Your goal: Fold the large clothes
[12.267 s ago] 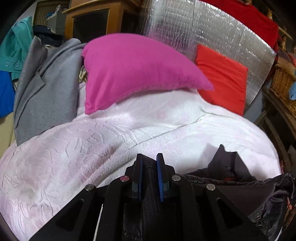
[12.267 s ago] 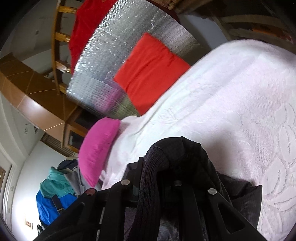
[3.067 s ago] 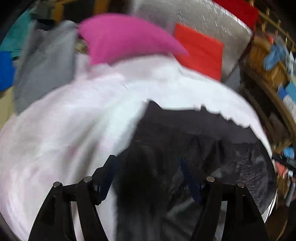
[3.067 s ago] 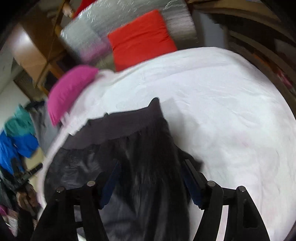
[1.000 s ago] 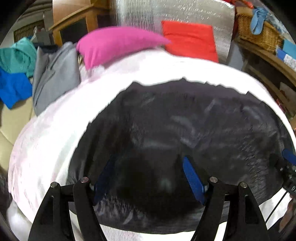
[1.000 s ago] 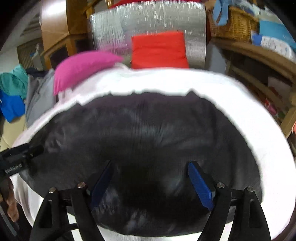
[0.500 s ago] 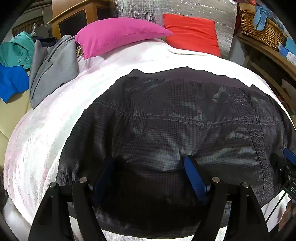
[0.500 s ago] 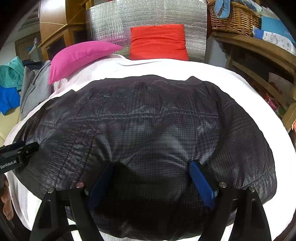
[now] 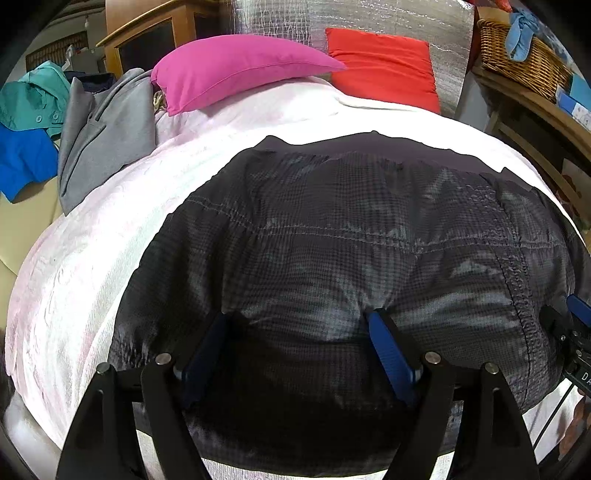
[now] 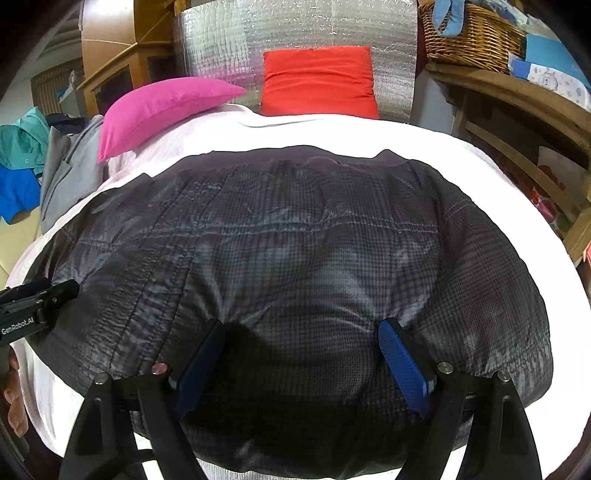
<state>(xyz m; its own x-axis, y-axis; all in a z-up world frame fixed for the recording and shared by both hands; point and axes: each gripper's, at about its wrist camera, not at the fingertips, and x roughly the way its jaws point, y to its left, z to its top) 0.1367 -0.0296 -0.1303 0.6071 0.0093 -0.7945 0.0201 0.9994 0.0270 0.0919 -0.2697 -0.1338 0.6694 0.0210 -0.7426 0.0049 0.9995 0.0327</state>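
Both the left gripper and the right gripper stand wide apart, gripping nothing, over the dark jacket. Far right beyond them, a wicker basket holds blue cloth.

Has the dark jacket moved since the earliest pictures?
Yes. The dark jacket now lies spread across the white bedspread, reaching toward the pink pillow, no longer bunched by the gripper.

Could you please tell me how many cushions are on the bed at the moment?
2: a pink cushion at the far left of the bed, and a red cushion to its right, propped against the silver panel. Others could be hidden.
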